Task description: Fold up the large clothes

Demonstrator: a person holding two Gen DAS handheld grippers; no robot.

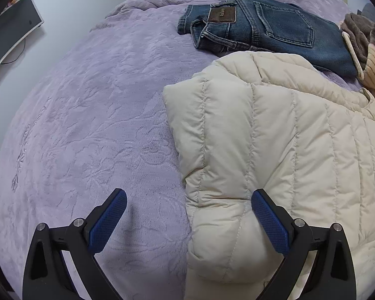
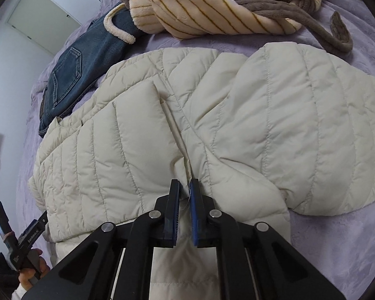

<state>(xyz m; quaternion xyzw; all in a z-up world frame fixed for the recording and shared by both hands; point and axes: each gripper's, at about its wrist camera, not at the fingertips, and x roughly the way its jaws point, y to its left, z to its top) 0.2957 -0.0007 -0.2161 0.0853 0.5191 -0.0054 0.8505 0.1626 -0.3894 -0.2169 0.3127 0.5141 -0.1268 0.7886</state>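
A cream quilted puffer jacket [image 2: 262, 125] lies spread on the purple bedspread [image 1: 87, 112]. In the right wrist view my right gripper [image 2: 185, 183] is shut on a thin fold of the jacket at its front opening edge, near the hem. In the left wrist view my left gripper [image 1: 189, 193] stands wide open over the jacket's [image 1: 275, 137] side edge. Its left finger [image 1: 110, 220] is above the bedspread and its right finger [image 1: 270, 222] is above the quilted fabric. Nothing is pinched between them.
Folded blue jeans [image 1: 262, 27] lie beyond the jacket. A striped cream and brown fleece garment [image 2: 200, 7] with a loose brown belt [image 2: 337, 37] is heaped behind it. A person's hand [image 2: 28, 273] shows at the lower left. A screen [image 1: 10, 32] stands left of the bed.
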